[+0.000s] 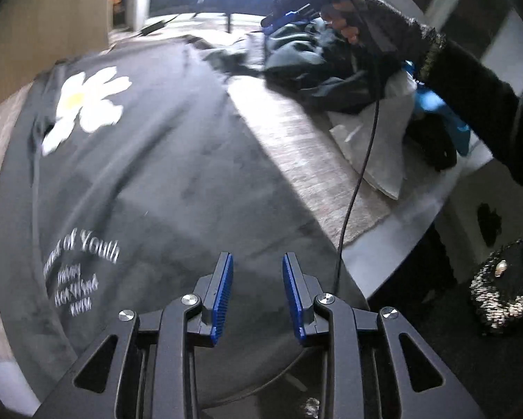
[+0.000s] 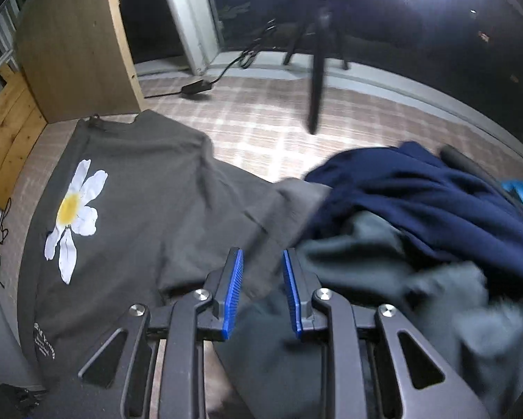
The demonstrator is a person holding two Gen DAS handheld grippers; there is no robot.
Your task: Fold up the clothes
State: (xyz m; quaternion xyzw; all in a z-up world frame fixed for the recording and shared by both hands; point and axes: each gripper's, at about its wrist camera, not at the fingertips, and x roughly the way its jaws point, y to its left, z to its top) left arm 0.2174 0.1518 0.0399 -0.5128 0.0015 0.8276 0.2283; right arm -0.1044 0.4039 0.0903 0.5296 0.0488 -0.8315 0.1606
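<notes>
Left wrist view
Surface: pale, woven-look table top (image 1: pixel 310 146) lay under the clothes, sunlit in a band from the window behind; its white rim curved away on the right.
T-shirt: a dark grey T-shirt (image 1: pixel 149 174) was spread flat and print-up, a white daisy print (image 1: pixel 87 101) near its far end and blurred white lettering (image 1: pixel 76 272) near the camera, a lie that suits folding.
Left gripper: the left gripper (image 1: pixel 258 262) hung just above the shirt's near edge, its 2 blue pads parted with bare cloth showing between them, gripping nothing.
Right hand: a hand in a dark fingerless glove (image 1: pixel 359 21) held the other tool over a heap of dark clothes (image 1: pixel 296 59) at the far right; a black cable (image 1: pixel 359 181) trailed back from it.
White cloth: a white folded cloth (image 1: pixel 373 143) lay beside the heap.

Right wrist view
Room: checked floor (image 2: pixel 268 118), a tripod (image 2: pixel 314 80) by a bright window, and a wooden cabinet (image 2: pixel 73 45) on the left.
Right gripper: the right gripper (image 2: pixel 263 262) had its 2 pads apart, poised where the shirt's sleeve side met the heap; whether it touched cloth I could not tell, and nothing was pinched.
Heap: a navy garment (image 2: pixel 418 195) lay crumpled over a grey-green one (image 2: pixel 383 272), both unfolded.
Judgement: the flat shirt showed no fold, so it looked laid out ready for one.
</notes>
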